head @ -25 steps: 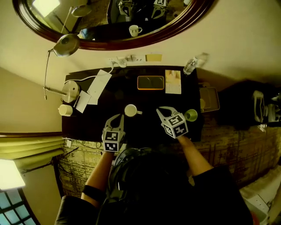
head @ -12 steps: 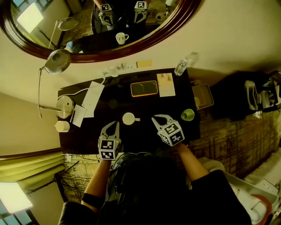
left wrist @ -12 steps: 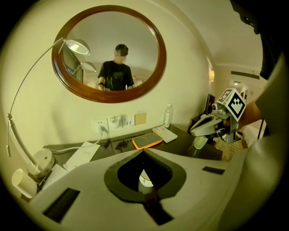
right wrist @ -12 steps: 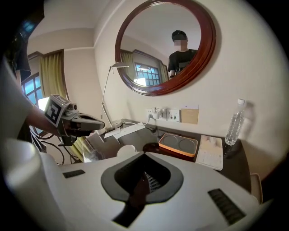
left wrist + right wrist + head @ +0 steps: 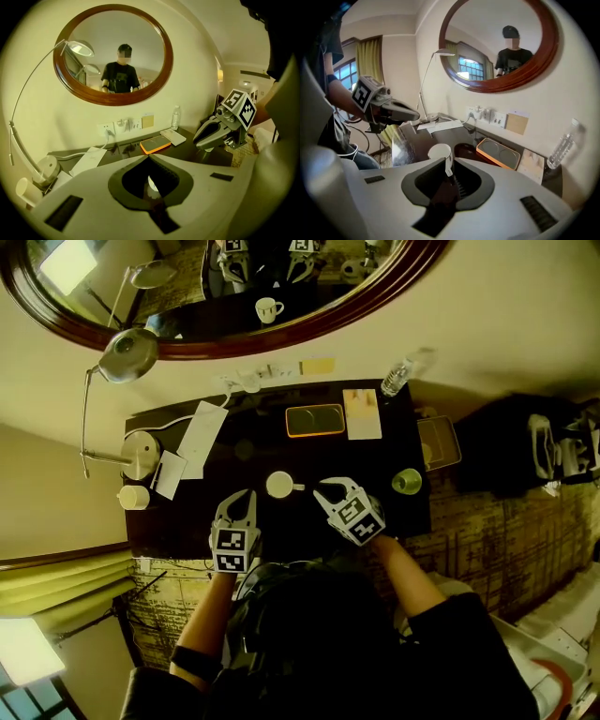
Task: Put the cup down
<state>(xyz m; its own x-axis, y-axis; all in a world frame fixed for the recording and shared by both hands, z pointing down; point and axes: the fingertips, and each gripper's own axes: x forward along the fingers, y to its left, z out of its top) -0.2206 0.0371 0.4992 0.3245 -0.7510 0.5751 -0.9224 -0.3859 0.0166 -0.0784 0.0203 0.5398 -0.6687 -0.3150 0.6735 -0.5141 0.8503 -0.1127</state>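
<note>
Hovering over the table's (image 5: pixel 187 512) near edge, the left gripper (image 5: pixel 244 498) has its jaws together, empty. The right gripper (image 5: pixel 323 491), its jaws just opened slightly, has the handle of the white cup (image 5: pixel 277 485) at its tips. The cup stands upright mid-table. Beyond lies 1 orange tray (image 5: pixel 315 419).

A: We log a cream wall (image 5: pixel 525 324) and an oval dark-wood-framed mirror (image 5: pixel 112 102) above a dark rectangular desk (image 5: pixel 394 448).
B: We add a silver gooseneck lamp (image 5: pixel 128 352), yellow-green curtain (image 5: pixel 56 582), brown patterned carpet (image 5: pixel 487 531); lighting warm, dim.
</note>
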